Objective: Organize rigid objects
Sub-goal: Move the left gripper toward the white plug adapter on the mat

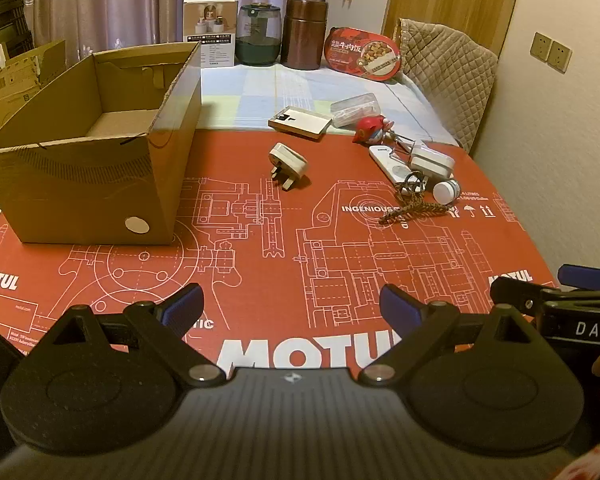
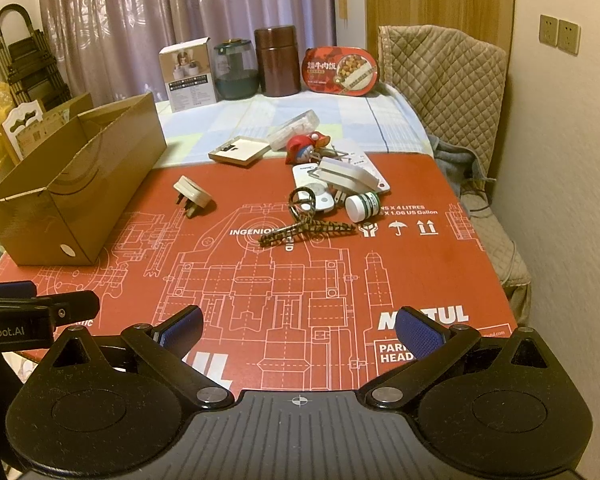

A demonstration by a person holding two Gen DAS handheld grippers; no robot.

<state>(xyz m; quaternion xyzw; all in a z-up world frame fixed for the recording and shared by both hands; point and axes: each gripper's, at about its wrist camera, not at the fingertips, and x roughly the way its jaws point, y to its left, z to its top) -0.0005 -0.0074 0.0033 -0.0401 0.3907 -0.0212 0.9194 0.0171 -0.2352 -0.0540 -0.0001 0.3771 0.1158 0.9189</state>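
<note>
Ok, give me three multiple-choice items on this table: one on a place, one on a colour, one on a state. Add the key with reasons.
1. The wall plug lies:
A. inside the cardboard box
B. on the red mat, between box and clutter
C. on the chair

2. The pads of the right tongs are:
A. blue
B. green
C. white

3. The left tongs are:
A. shut on the plug
B. shut on nothing
C. open, holding nothing

Key: B, it sits on the mat apart from the box; A, blue shows on both pads; C, bare mat shows between the fingers.
</note>
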